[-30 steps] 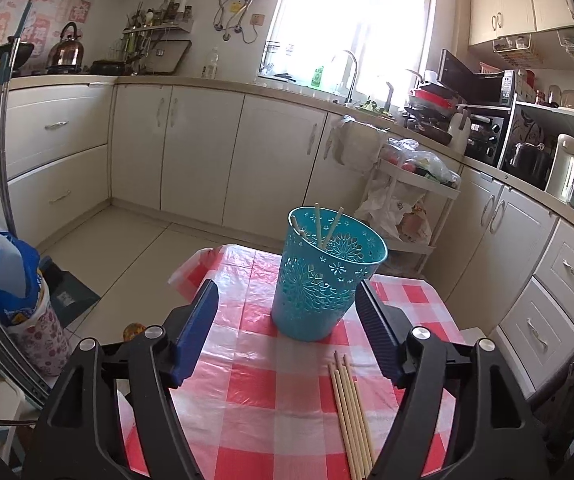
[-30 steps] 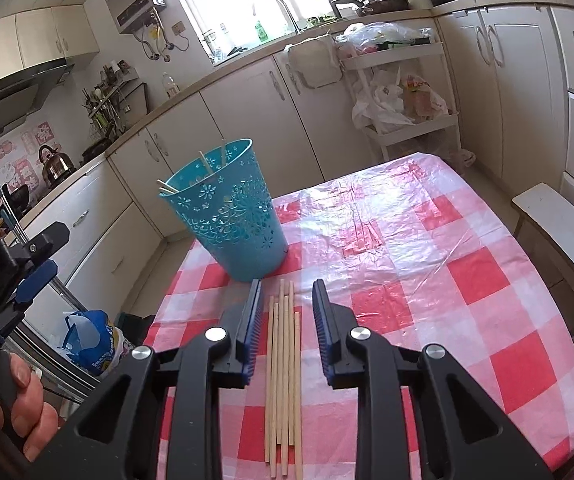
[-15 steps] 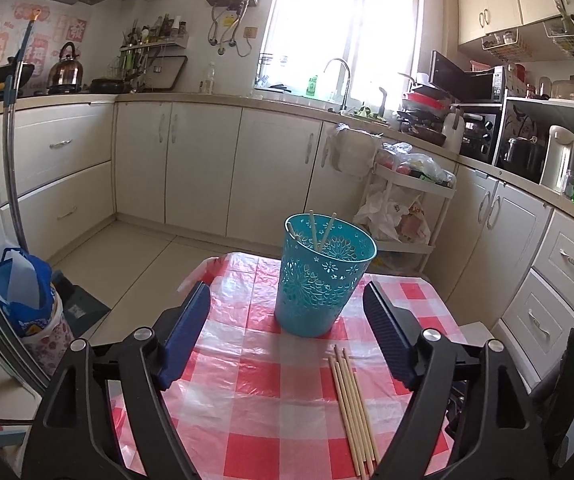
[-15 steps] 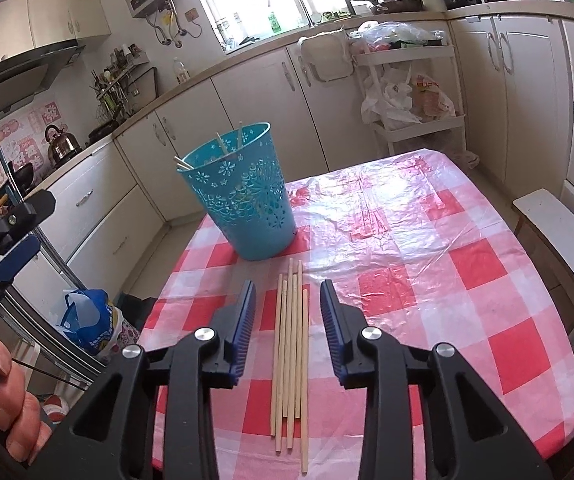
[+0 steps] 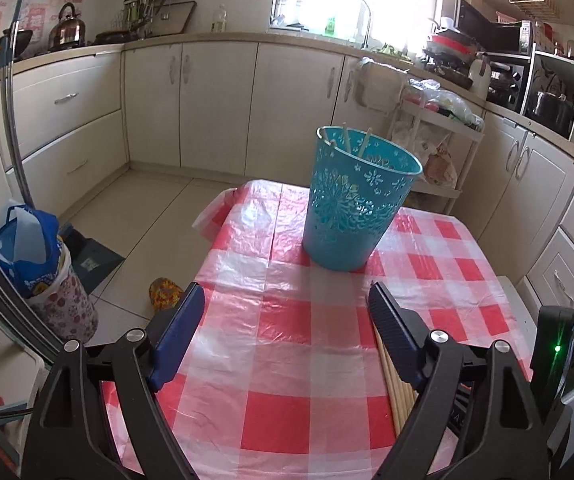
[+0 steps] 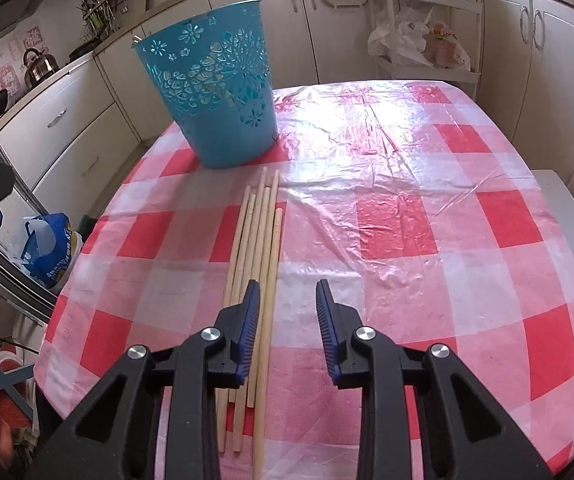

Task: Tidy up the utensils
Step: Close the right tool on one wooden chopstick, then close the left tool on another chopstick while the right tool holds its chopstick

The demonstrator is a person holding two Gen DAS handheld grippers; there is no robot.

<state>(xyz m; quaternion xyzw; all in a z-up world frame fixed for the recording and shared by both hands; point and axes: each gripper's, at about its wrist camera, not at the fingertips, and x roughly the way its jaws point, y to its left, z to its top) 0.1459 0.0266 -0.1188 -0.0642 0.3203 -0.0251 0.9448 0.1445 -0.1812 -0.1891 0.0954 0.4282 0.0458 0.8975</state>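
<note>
Teal basket (image 5: 357,204) upright on checkered desk (image 5: 287,344), chopsticks (image 5: 397,384) nearer than basket, left gripper (image 5: 287,300) jaws wide, just been opening, empty

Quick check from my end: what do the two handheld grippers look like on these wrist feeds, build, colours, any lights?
Both match: the left gripper and right gripper have black plastic arms with triangular cut-outs, silver round bolt heads at the pivots, and blue ribbed pads on the fingers. In the left wrist view a black unit with a lit green LED shows at the right edge.

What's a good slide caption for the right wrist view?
Open right gripper over loose wooden chopsticks near a turquoise perforated plastic basket.
</note>
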